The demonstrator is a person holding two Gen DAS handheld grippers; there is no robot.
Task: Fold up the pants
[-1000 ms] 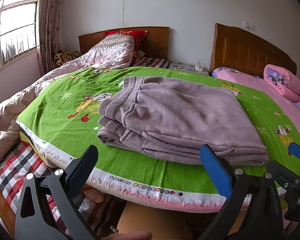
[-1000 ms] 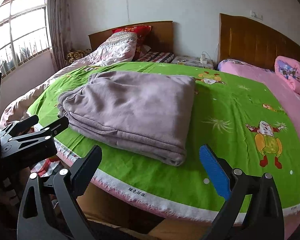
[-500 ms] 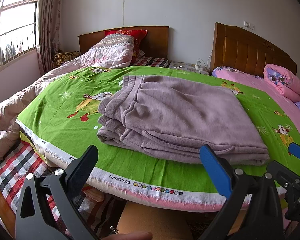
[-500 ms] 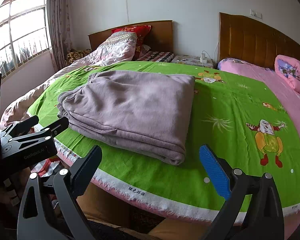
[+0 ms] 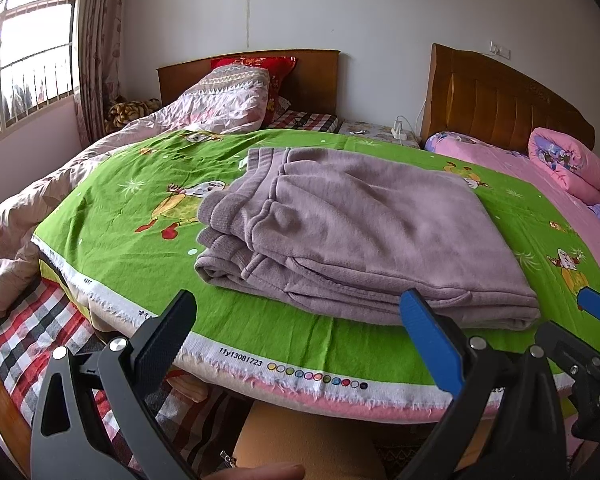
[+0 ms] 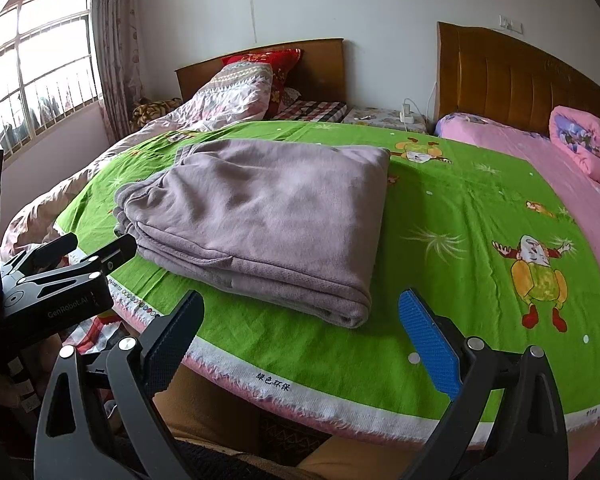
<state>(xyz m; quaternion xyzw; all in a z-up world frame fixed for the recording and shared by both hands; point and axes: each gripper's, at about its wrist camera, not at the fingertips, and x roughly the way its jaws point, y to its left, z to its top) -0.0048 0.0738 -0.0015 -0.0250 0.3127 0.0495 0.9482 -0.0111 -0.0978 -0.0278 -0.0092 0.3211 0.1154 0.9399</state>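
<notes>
The mauve pants (image 5: 364,236) lie folded into a flat stack on the green cartoon sheet (image 5: 120,216), near its front edge, waistband to the left. The left gripper (image 5: 296,332) hovers just short of that edge with fingers apart and empty; the right gripper (image 6: 300,328) does likewise, seemingly slightly farther right.

Right gripper (image 5: 598,308): cut off by left wrist view's right edge, one blue tip visible beside pants (image 5: 364,232). Pants underside: hidden against green sheet (image 5: 112,232). Sheet selvedge lettering (image 6: 273,382), below pants: too small to read. Pink quilt (image 6: 584,148), beyond pants: cropped at right edge.
</notes>
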